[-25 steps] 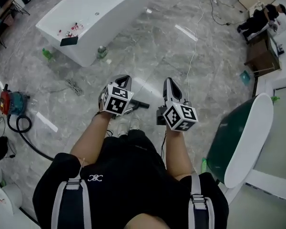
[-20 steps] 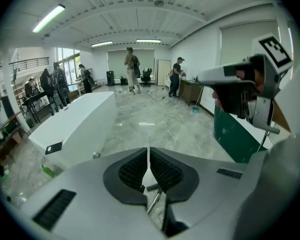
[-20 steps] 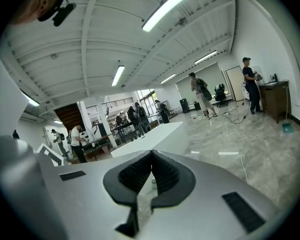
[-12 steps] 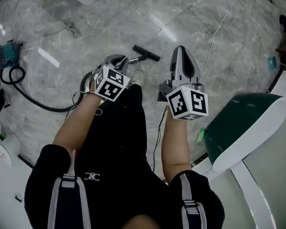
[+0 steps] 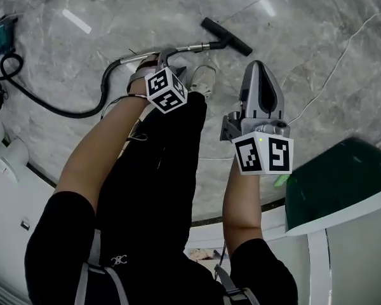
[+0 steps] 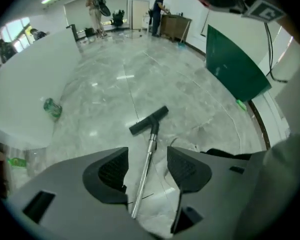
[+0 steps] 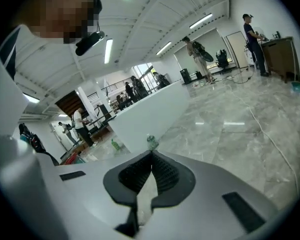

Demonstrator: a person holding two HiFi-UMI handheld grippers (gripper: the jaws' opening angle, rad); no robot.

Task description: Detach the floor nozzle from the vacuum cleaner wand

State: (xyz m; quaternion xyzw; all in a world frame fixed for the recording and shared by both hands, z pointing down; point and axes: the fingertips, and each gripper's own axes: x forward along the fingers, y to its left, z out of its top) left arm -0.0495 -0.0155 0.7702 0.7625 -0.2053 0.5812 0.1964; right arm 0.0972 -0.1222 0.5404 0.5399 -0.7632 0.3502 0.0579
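Your left gripper (image 6: 146, 158) points down, its two jaws opening, with one chrome vacuum wand (image 6: 151, 143) showing between them. One black floor nozzle (image 6: 149, 120) sits attached at its far end on the marble floor (image 6: 105, 84). Your right gripper (image 7: 151, 158) is closed and empty.

Head view: cam sits high, looks steeply down at floor (image 5: 305, 37), far off. Left gripper view: low, looks down past its jaws, close to wand (image 6: 147, 159) & nozzle (image 6: 148, 120); head view shows both too. Right gripper view: looks almost flat across room to counter (image 7: 150, 114), also in left gripper view.
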